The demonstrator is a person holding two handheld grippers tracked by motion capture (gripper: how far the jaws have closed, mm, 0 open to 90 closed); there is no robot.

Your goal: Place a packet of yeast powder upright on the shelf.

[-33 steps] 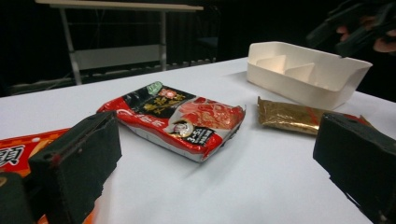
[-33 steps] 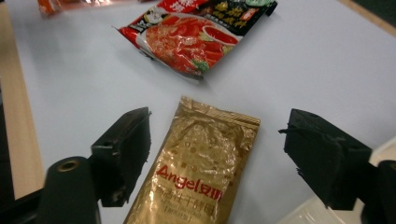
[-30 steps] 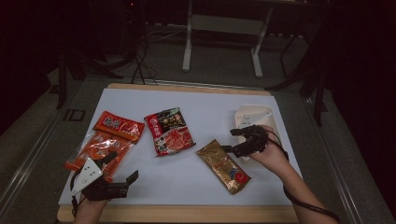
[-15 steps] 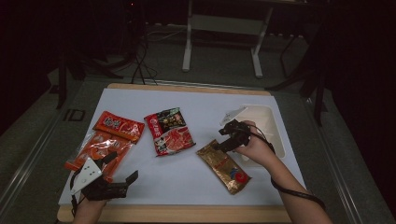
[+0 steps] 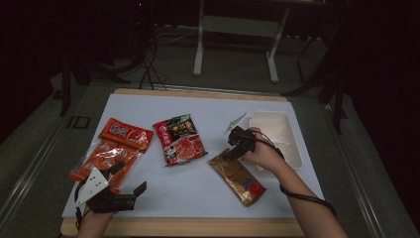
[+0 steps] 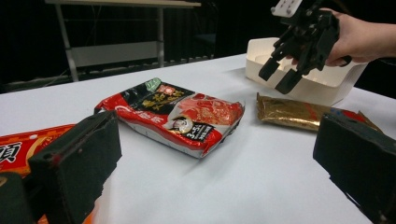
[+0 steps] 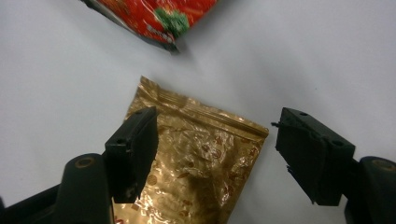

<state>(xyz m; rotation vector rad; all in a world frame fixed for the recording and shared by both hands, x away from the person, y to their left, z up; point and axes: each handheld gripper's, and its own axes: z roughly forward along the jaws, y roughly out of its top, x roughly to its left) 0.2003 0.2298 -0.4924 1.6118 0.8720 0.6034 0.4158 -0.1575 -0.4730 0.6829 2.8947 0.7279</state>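
Gold packet [image 7: 201, 158] laid flat on white surface [image 7: 56, 70], lower centre of frame, right tongs [image 7: 217, 154] held apart above its upper end, jaws just closing, nothing clamped, left tongs [image 6: 210, 182] held apart.

Red noodle packet [image 6: 175, 114], gold packet [image 6: 299, 112], white tray [image 6: 322, 84], right hand-held gripper [image 6: 280, 77] open above.

Right hand-held gripper [image 5: 233, 148] points down (jaws apart, just closing); left [image 5: 130, 179] open.
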